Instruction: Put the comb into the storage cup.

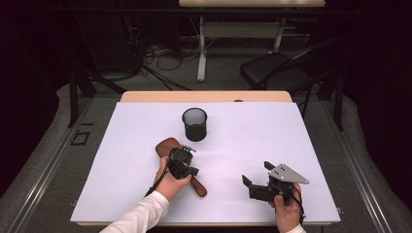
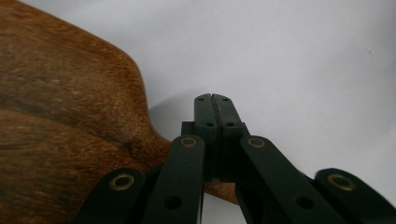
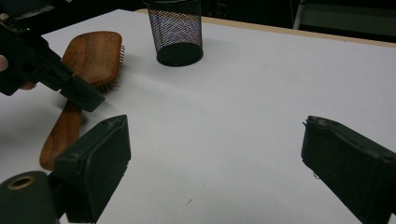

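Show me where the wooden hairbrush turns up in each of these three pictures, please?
High view: the wooden hairbrush lies left of centre, partly under the left gripper.
Left gripper view: its brown back covers the left half, beside the shut jaws.
Right gripper view: upper left, bristles down, handle toward the bottom.
Shared landmark: the black mesh cup stands just beyond the brush's head.

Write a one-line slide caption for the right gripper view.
Open right gripper faces bare white table; beyond, the shut left gripper hovers at a wooden hairbrush beside a black mesh cup.
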The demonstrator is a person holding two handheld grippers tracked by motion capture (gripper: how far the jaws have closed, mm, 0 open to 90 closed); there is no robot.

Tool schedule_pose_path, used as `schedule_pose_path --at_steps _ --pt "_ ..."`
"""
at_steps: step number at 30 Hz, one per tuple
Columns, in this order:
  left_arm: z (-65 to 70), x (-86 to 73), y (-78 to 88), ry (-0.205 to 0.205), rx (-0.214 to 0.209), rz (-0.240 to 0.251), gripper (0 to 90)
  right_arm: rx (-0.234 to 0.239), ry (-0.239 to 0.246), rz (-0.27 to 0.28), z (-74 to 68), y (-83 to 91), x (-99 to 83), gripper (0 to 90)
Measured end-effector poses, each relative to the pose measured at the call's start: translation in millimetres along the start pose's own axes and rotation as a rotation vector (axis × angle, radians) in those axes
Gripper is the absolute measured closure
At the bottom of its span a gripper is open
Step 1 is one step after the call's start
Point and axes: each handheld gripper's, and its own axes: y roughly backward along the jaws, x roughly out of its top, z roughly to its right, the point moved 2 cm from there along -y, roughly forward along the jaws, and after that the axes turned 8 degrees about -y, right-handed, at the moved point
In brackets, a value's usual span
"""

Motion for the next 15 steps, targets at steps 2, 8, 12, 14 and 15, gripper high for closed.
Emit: schedule_pose_path --at_steps 2,8,12,14,15 --pt "-0.5 -2.6 2.0 -0.011 0.009 0.000 90.0 0.001 0.000 0.000 -0.1 0.1 0.0 8.0" --pt "-0.2 -10.4 8.3 -0.026 0.020 0.004 90.0 0.001 -0.002 0.000 -0.1 0.1 -0.1 8.3" --pt "-0.3 -15.7 13.0 -0.024 0.011 0.019 90.0 0.000 -0.002 -0.003 -0.4 -0.1 -0.2 8.4" --pt "-0.9 -18.7 15.8 -0.025 0.006 0.026 90.0 0.001 -0.002 -0.002 -0.5 -0.1 -0.2 8.5" --pt "-1.3 -20.8 17.2 -0.026 0.003 0.028 90.0 0.000 -0.002 -0.003 -0.4 -0.1 -0.3 8.5"
